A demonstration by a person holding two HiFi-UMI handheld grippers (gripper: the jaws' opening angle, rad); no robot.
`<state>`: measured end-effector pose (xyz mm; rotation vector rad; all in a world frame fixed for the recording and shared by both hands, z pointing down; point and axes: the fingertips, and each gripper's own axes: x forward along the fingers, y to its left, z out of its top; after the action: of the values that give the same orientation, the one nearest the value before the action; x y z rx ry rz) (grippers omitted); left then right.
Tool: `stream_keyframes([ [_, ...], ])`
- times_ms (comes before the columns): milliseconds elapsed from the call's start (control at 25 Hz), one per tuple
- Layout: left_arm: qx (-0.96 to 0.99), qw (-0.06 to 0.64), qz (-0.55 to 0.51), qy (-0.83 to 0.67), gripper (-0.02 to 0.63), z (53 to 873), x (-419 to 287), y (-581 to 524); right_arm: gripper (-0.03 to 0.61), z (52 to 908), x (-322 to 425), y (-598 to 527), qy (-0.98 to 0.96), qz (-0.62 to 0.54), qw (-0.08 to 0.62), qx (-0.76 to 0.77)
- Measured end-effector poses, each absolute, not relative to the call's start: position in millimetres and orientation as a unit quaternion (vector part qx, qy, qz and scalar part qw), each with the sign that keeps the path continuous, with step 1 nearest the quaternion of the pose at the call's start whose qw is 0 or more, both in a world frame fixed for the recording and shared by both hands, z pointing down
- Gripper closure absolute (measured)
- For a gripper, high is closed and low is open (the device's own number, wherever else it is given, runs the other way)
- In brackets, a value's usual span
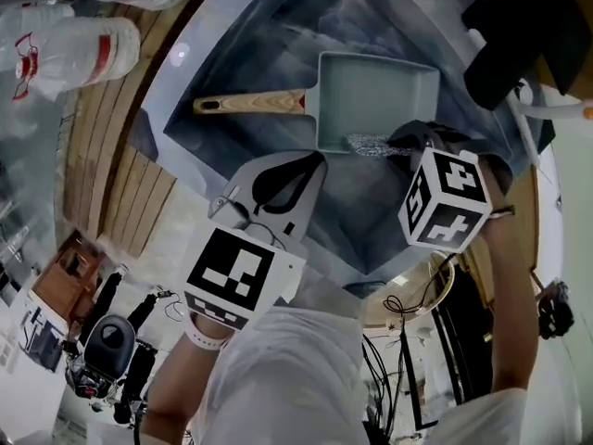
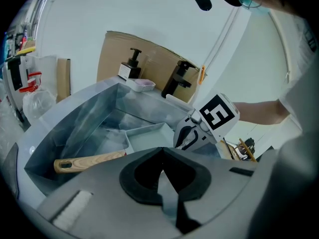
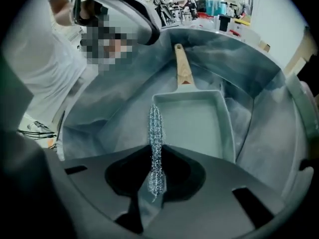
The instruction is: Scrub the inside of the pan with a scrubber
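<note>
A pale green square pan (image 1: 375, 100) (image 3: 197, 123) (image 2: 144, 136) with a wooden handle (image 1: 248, 103) (image 3: 182, 69) (image 2: 87, 161) lies in the steel sink (image 1: 232, 54). My right gripper (image 1: 397, 144) (image 3: 155, 144) is shut on a steel-wool scrubber (image 1: 371, 143) (image 3: 155, 133), which hangs over the pan's near rim. My left gripper (image 1: 310, 162) (image 2: 161, 152) is shut with nothing in it and hovers above the sink's near side, short of the pan.
Plastic water bottles (image 1: 79, 49) lie on the wooden counter left of the sink. A black tap (image 2: 177, 79), a soap pump (image 2: 131, 63) and a cardboard sheet (image 2: 144, 54) stand behind the basin. Cables and gear (image 1: 107, 346) lie on the floor.
</note>
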<state>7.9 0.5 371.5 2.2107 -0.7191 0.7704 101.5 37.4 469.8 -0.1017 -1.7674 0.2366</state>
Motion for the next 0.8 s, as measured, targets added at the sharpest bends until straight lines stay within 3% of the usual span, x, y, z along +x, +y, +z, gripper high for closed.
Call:
stream_keyframes([
  [800, 0.846, 0.344, 0.3, -0.275, 0.609, 375.8, 14.0, -9.7, 0.526, 476.1, 109.3, -51.8, -0.751, -0.019, 0.651, 0.108],
])
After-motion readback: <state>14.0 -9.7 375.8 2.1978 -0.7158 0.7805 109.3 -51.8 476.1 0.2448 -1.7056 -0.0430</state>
